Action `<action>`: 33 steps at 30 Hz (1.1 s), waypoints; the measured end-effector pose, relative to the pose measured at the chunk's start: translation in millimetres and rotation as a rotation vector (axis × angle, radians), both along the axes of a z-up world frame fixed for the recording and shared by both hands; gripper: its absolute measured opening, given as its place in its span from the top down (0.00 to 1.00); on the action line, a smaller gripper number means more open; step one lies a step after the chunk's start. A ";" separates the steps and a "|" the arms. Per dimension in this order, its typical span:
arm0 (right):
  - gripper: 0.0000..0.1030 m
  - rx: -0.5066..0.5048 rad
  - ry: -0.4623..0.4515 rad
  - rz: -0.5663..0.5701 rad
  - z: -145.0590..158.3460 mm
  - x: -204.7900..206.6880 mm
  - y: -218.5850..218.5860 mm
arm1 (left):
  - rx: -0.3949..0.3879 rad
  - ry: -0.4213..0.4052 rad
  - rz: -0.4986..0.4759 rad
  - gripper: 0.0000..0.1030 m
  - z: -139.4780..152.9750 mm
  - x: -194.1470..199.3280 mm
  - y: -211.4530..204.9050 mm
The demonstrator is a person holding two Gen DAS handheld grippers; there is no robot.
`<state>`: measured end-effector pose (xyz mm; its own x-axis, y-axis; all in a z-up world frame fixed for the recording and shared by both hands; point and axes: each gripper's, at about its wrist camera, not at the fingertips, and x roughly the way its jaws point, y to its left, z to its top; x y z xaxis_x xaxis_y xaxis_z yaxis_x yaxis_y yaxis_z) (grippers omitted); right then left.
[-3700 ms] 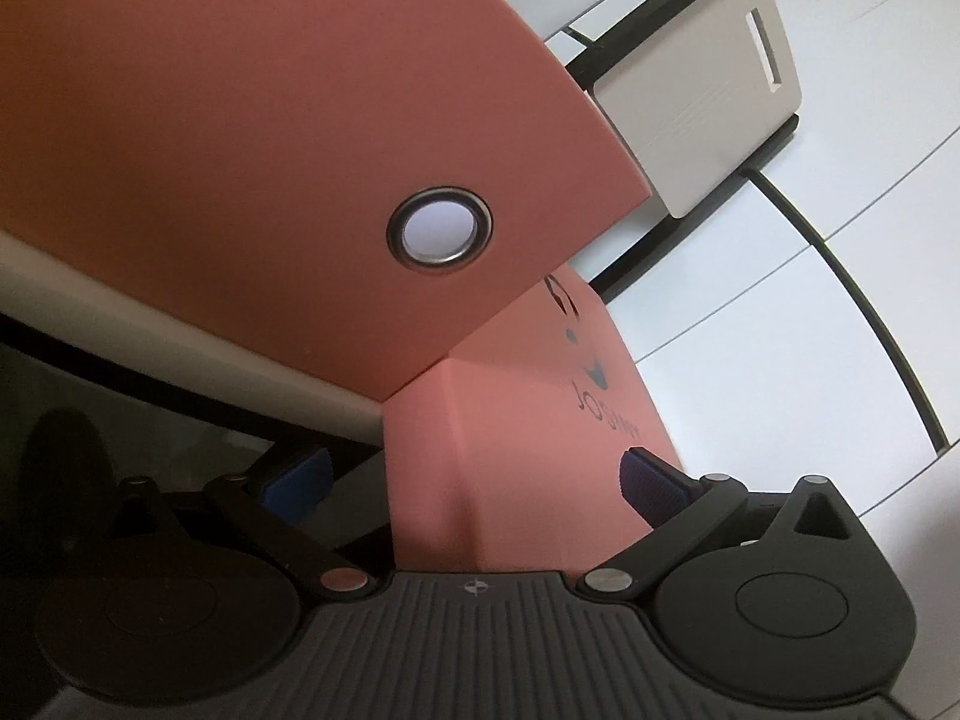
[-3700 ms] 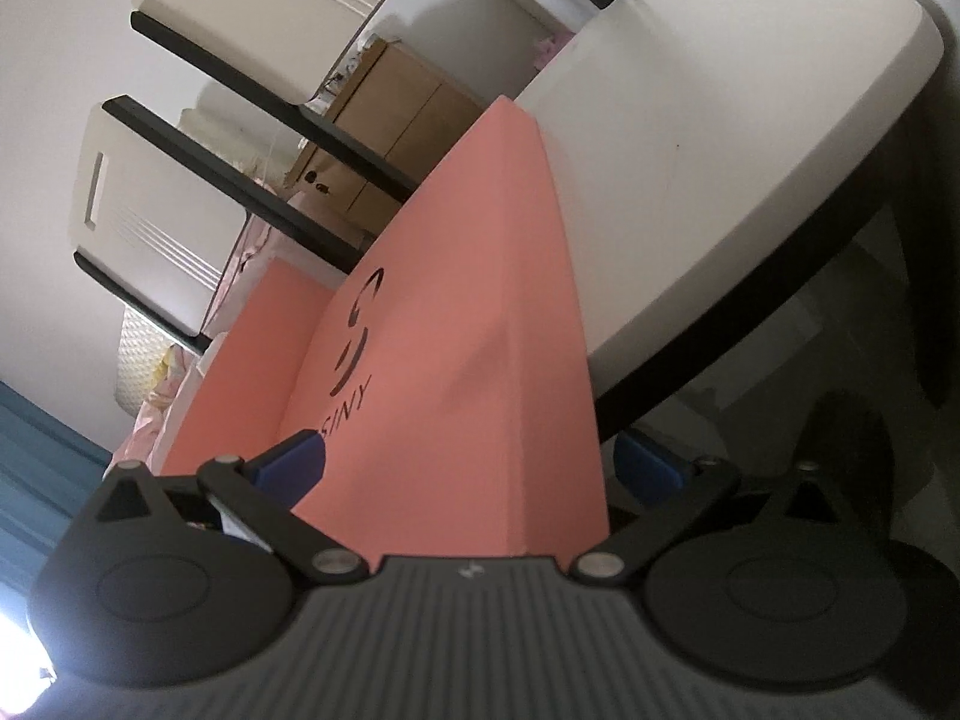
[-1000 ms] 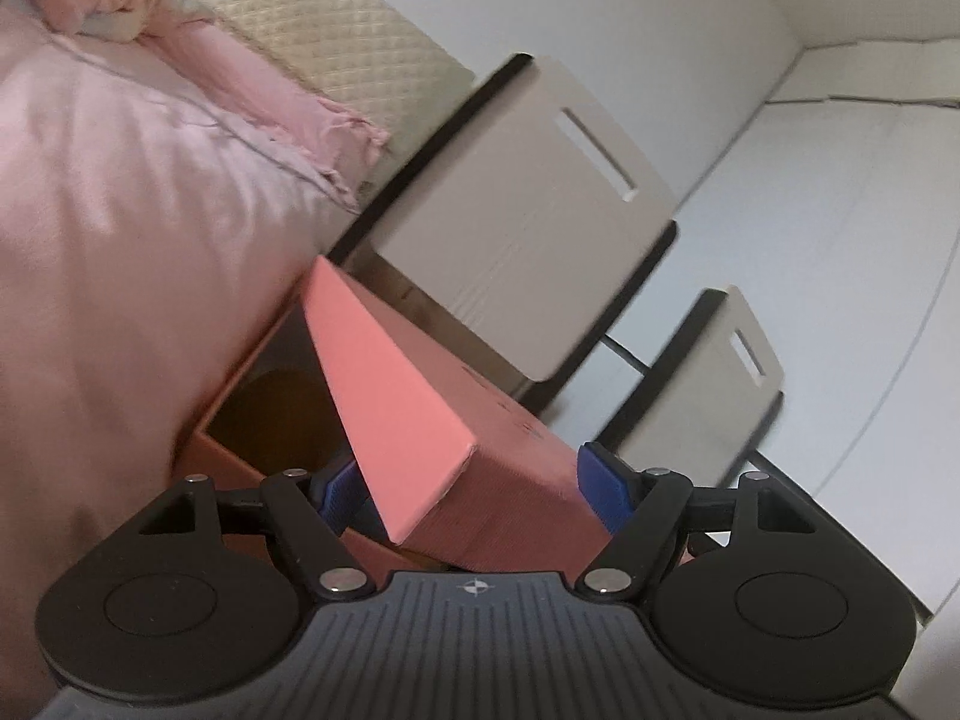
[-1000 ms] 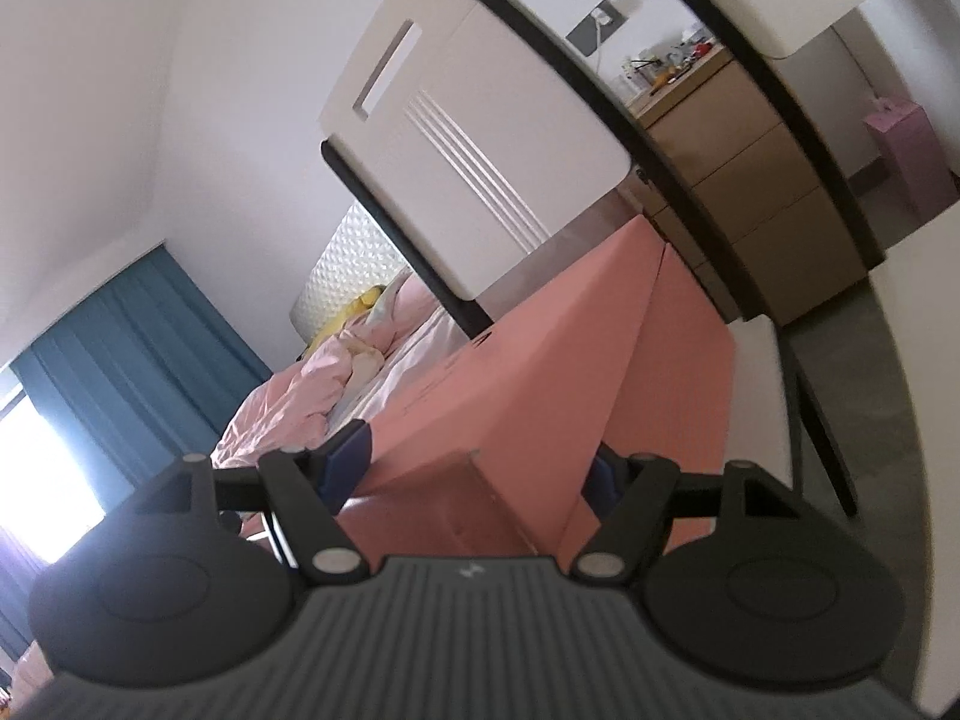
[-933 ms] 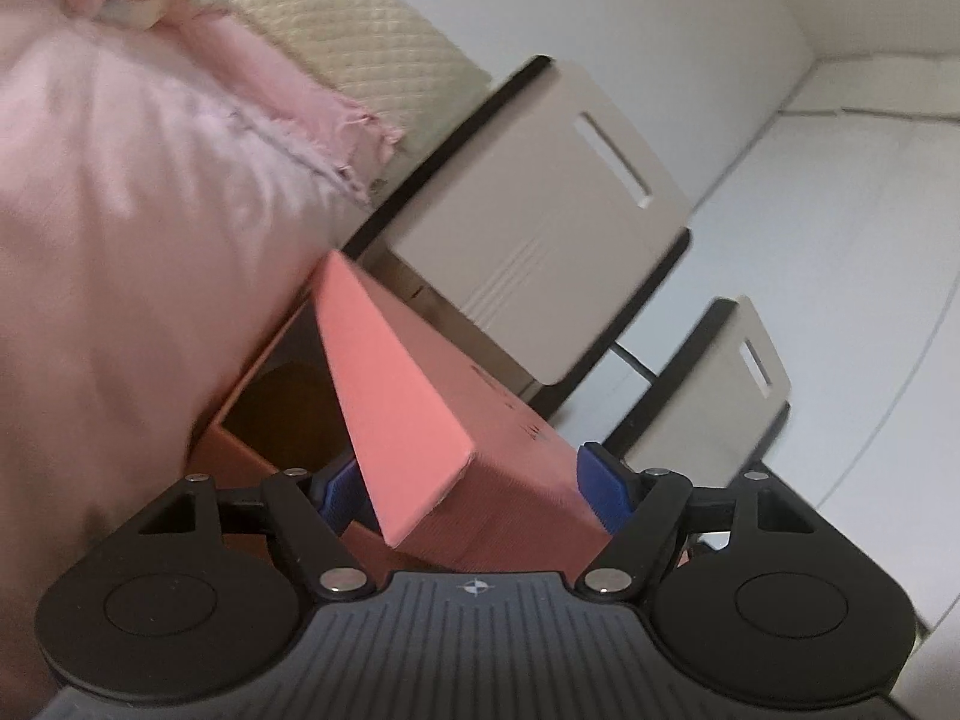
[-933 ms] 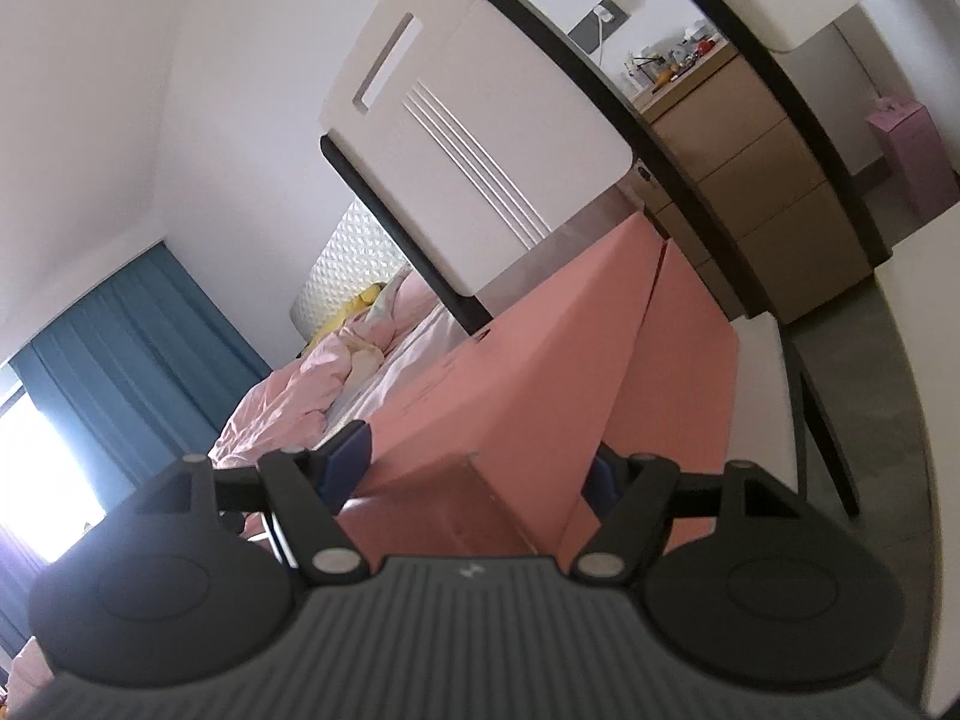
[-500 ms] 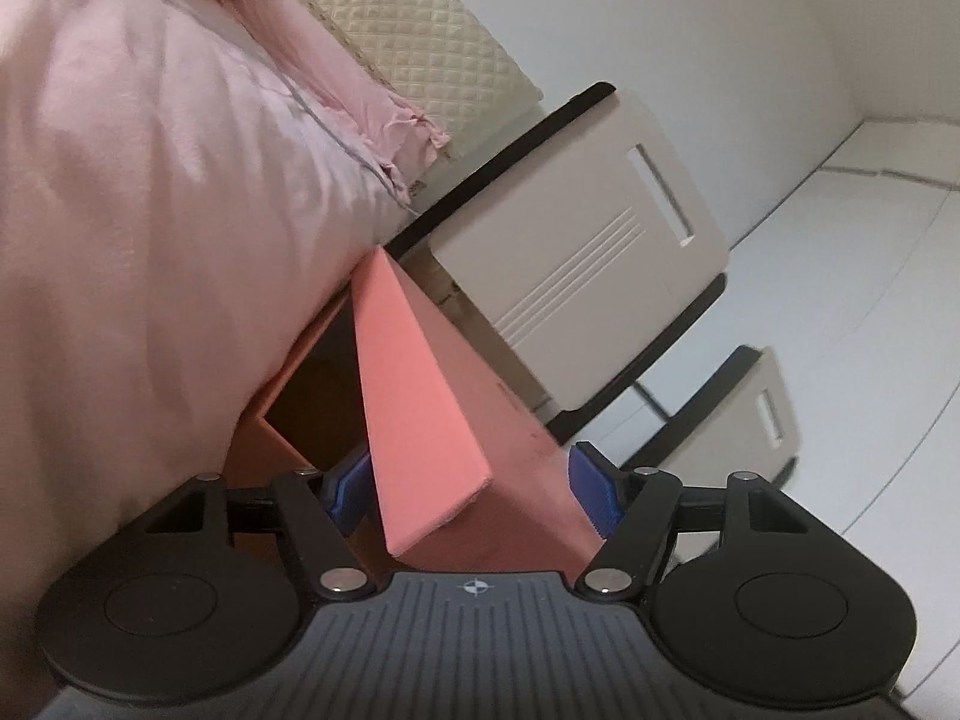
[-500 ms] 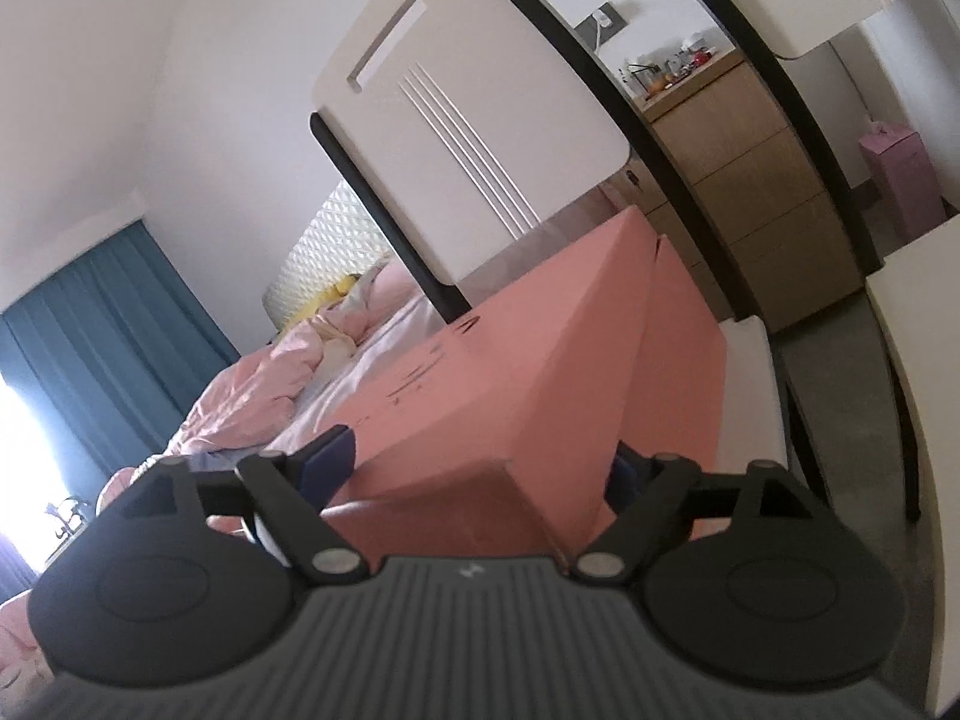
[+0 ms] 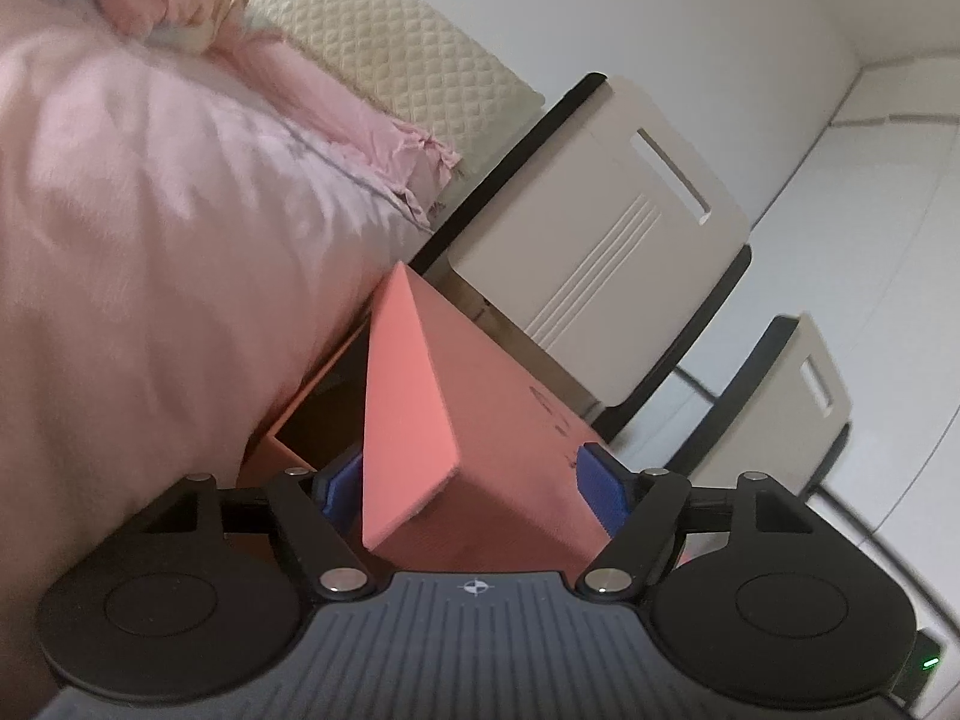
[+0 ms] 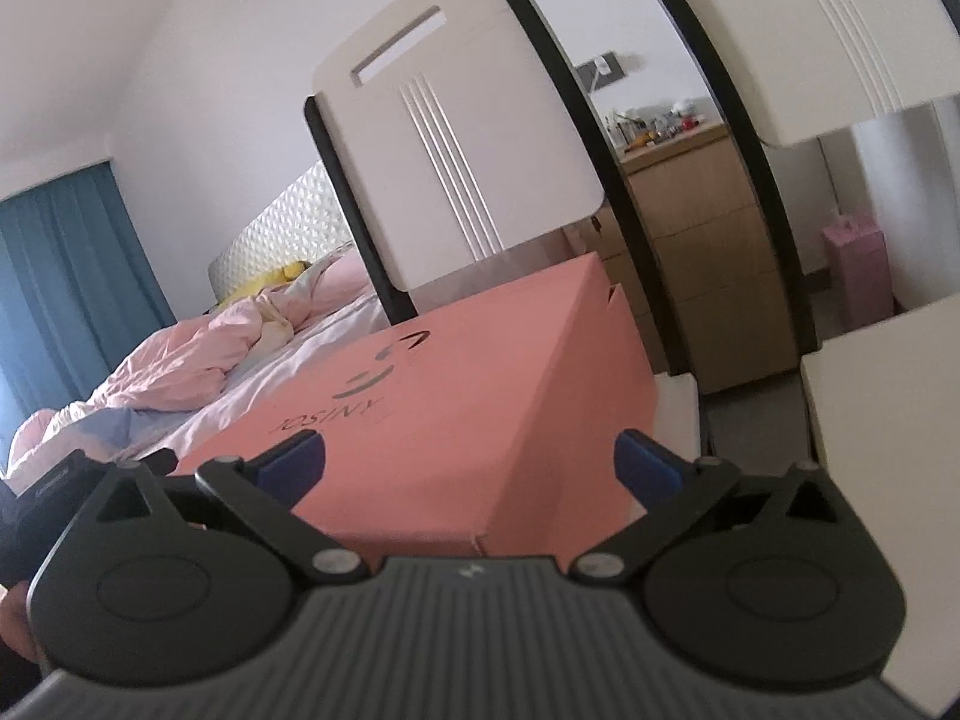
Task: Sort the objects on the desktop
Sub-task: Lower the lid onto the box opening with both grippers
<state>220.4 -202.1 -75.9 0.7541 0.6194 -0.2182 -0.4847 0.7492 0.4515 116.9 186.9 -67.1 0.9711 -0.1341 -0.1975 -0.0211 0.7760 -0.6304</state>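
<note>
Pink box (image 9: pixel 504 468), lower centre of both views: stiff cardboard, probably light, flap loose. Left tool (image 9: pixel 474 480) and right tool (image 10: pixel 471 459) each straddle an end, blue pads wide; contact unclear.

Both handheld grippers are raised and point forward. The left gripper (image 9: pixel 474 489) has its blue-padded fingers (image 9: pixel 594 483) spread to either side of the pink box (image 9: pixel 480 450), apparently pressing its sides. The right gripper (image 10: pixel 471 459) holds its jaws spread wide, blue fingers (image 10: pixel 645 459) flanking the box's near end, contact unclear.
</note>
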 end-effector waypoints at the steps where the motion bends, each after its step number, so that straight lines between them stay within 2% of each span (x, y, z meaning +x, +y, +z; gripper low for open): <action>1: 0.00 -0.006 -0.015 0.006 0.7 -2.5 0.0 | 0.030 -0.002 0.015 0.22 0.9 -1.2 -4.1; 5: 0.01 -0.048 -0.073 0.035 3.3 -11.2 5.6 | 0.185 -0.021 0.105 0.17 6.1 -6.3 -23.9; 6: 0.03 -0.058 -0.082 0.039 3.5 -12.6 7.2 | 0.239 -0.034 0.141 0.11 7.3 -8.9 -29.8; 7: 0.08 -0.068 -0.090 0.043 3.6 -14.0 8.8 | 0.292 -0.048 0.178 0.10 8.5 -11.5 -35.7; 9: 0.12 -0.078 -0.083 0.054 2.3 -14.3 11.1 | 0.371 -0.060 0.223 0.10 9.1 -14.4 -44.0; 14: 0.14 -0.084 -0.081 0.041 1.2 -15.1 8.8 | 0.394 -0.059 0.226 0.10 9.9 -13.8 -47.0; 17: 0.14 -0.104 -0.070 -0.006 -1.0 -13.5 5.9 | 0.423 -0.056 0.234 0.10 10.3 -13.7 -51.7; 22: 0.14 -0.108 0.001 -0.067 -8.7 -7.0 -4.9 | 0.439 -0.066 0.207 0.10 10.9 -15.4 -54.5; 26: 0.13 -0.106 0.034 -0.063 -13.8 -5.5 -10.2 | 0.450 -0.068 0.185 0.10 10.4 -14.5 -55.4; 31: 0.14 -0.024 0.146 -0.038 -27.1 1.0 -13.0 | 0.497 -0.060 0.166 0.10 8.7 -12.9 -64.6; 33: 0.14 -0.004 0.158 -0.026 -28.7 1.3 -12.0 | 0.525 -0.053 0.161 0.10 7.3 -11.5 -69.2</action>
<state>221.6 -214.1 -104.6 0.7261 0.5986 -0.3383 -0.3877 0.7628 0.5176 105.4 117.7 -59.8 0.9816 0.1204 -0.1483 -0.1443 0.9761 -0.1626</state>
